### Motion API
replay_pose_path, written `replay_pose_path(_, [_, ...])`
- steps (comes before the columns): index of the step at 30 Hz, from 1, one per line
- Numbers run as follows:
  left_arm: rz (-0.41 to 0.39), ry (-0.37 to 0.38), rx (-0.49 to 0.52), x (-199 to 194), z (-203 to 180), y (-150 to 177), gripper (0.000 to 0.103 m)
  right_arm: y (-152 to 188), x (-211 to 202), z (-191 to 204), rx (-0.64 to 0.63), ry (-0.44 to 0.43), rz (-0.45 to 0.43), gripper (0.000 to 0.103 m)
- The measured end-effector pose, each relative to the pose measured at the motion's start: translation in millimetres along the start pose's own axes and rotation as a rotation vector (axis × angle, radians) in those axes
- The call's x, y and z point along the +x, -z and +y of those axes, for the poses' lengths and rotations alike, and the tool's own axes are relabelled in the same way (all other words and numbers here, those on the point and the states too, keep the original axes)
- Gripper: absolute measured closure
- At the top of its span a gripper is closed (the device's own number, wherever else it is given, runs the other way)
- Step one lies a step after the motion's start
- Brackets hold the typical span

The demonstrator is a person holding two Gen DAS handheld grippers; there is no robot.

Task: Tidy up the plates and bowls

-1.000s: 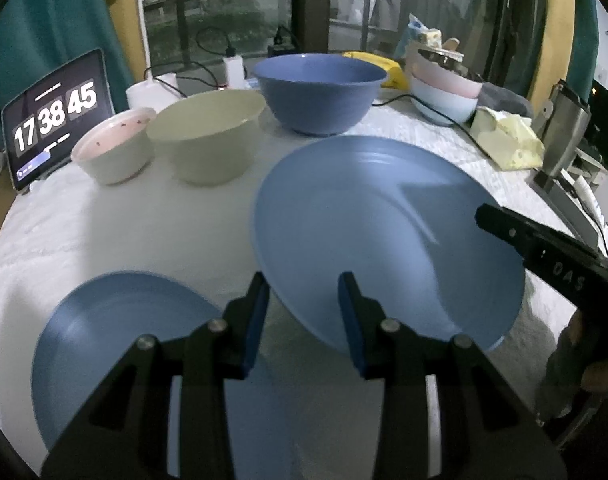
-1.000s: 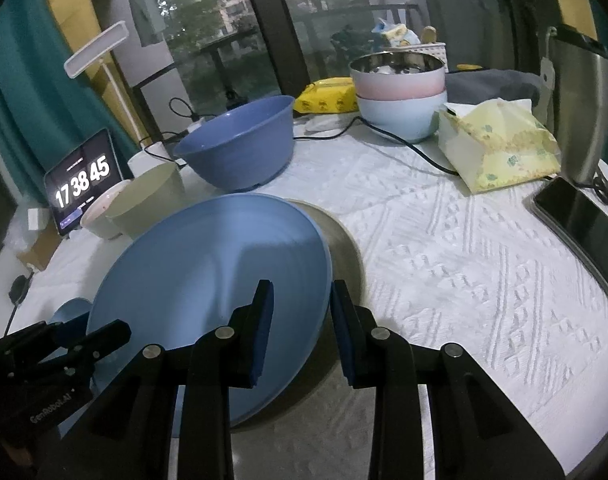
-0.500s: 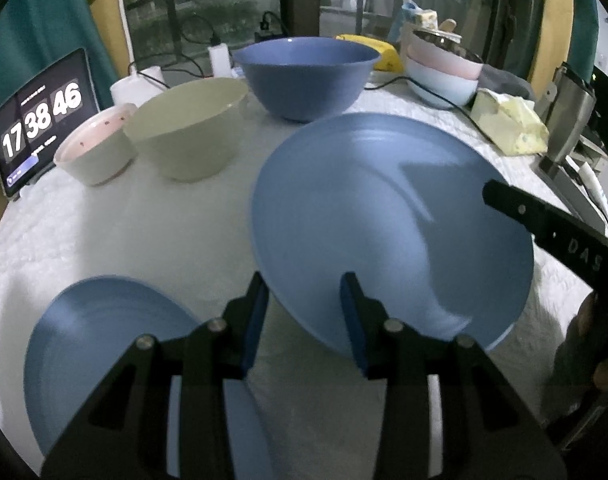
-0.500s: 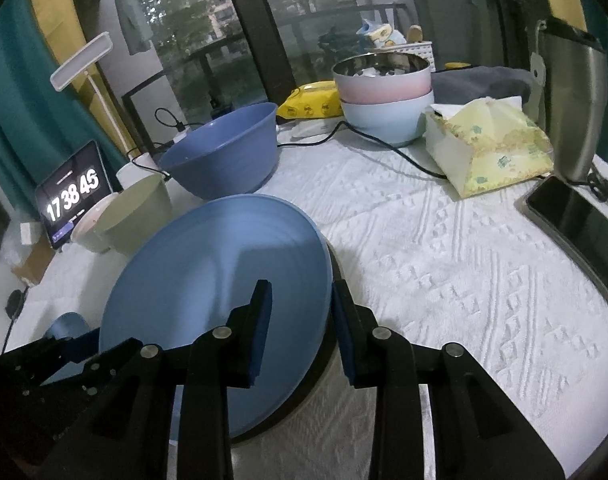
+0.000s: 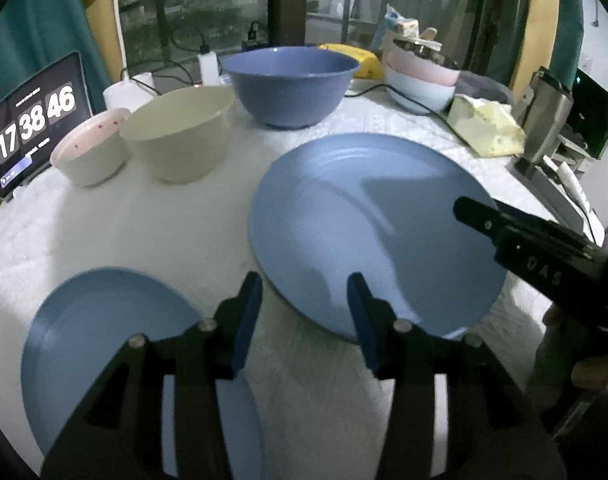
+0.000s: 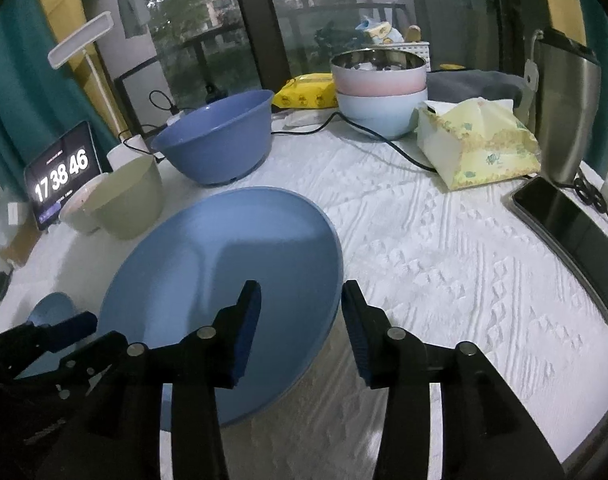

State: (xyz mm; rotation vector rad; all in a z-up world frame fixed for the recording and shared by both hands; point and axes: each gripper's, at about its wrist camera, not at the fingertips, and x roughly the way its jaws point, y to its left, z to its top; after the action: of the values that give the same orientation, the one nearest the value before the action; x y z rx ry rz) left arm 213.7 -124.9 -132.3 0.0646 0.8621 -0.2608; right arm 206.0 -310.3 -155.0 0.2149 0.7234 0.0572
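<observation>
On the white textured bench, the large blue plate lies flat in the middle, and both of your grippers point at it from opposite sides. Your right gripper straddles the plate's near rim, jaws apart, one finger over the plate and one beyond its edge, gripping nothing. Your left gripper hovers low at the plate's other edge, jaws likewise apart and empty. Just beside the left gripper sits a small blue plate, partly hidden behind the left finger. Farther back stand a cream bowl, a pink-rimmed bowl touching it, and a deep blue bowl. Beyond these, a stack of pastel bowls sits near a tissue pack, a steel kettle and a dark phone. A tablet clock reads 17 38 46 before the window. What lies in the top stacked bowl is hard to make out.
</observation>
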Motion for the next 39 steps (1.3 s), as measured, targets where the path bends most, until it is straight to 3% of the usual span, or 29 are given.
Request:
replay_pose_path(10, [-0.057, 0.007, -0.03, -26.4, 15.8, 7.1, 0.057, 0.8, -24.9, 9.8, -0.011, 0.032, -0.045, 0.058])
replay_pose_path(21, [-0.115, 0.001, -0.067, -54.6, 38.7, 19.4, 0.057, 3.4, -44.5, 44.3, -0.064, 0.004, -0.059, 0.058])
replay_pose_path(39, [-0.177, -0.084, -0.165, -84.4, 103.0, 47.3, 0.057, 11.3, -53.1, 111.7, -0.172, -0.044, -0.054, 0.058])
